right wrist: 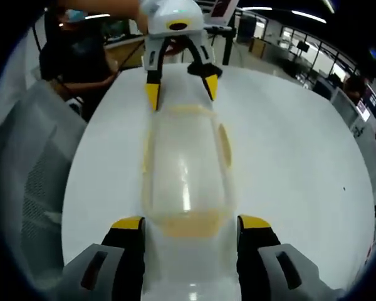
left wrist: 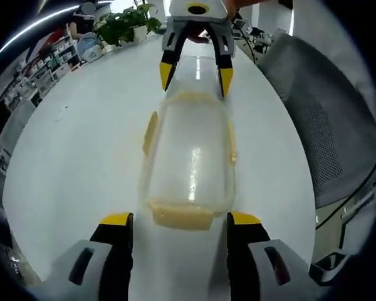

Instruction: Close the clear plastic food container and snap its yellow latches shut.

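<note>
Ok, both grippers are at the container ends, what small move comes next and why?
Probably ease the left gripper forward and press the near yellow end latch down. The lid looks seated on the clear container, both grippers stand open, and the right gripper waits at the far end.

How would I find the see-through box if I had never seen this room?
Look at the big white table, beside the grey mesh chair. In its middle, between the left gripper and the right gripper, which face each other with open jaws, lies the clear plastic container. It is see-through with pale yellow latches on its edges.
</note>
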{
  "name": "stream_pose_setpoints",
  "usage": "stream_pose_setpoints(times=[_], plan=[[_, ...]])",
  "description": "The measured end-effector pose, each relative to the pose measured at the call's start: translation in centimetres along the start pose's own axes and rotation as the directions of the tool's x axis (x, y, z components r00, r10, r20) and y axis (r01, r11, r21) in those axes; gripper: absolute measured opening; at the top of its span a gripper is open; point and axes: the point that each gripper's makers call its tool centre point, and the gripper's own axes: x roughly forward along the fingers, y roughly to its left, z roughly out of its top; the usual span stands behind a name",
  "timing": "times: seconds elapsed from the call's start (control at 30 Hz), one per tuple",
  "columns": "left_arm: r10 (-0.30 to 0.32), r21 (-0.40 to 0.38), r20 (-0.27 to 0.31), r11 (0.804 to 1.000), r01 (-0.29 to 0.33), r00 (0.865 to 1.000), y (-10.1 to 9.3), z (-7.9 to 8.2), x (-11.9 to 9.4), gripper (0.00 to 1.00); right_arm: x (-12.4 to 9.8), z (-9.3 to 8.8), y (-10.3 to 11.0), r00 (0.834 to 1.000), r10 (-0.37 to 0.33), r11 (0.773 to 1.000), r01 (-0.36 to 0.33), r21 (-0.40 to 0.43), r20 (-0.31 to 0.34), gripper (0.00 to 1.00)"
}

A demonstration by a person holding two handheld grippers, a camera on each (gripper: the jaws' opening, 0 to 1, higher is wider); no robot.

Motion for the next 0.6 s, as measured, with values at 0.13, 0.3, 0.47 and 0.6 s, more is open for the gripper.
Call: stream_pose_setpoints(times=[0.13,0.3,0.47,0.6], plan=[[-0.014,0.030,-0.015,0.999,0.015,1.000,-0.2,0.0,0.2,0.60,0.2,-0.2,0.1,1.000,0.005,1.000,-0.006,-0.002,-0.014,0.57],[-0.027,0.059,-0.033,0.998,0.029,0.999,-0.2,-0.2,0.6,0.58,0.6,-0.4,0.2,1.000,0.012,1.000,-0.012,-0.013,-0.021,0.55],[-0.030,0.072,-0.027,0.997,0.031,0.999,0.1,0.0,0.6,0.57,1.0,-0.6,0.4,0.999,0.022,0.999,-0.023,-0.030,-0.042,0.55],[-0.032,0.085,-0.043,0.996,0.036,0.999,0.3,-0.4,0.8,0.54,1.3,-0.8,0.4,0.998,0.026,0.999,-0.028,-0.031,-0.050,0.54]])
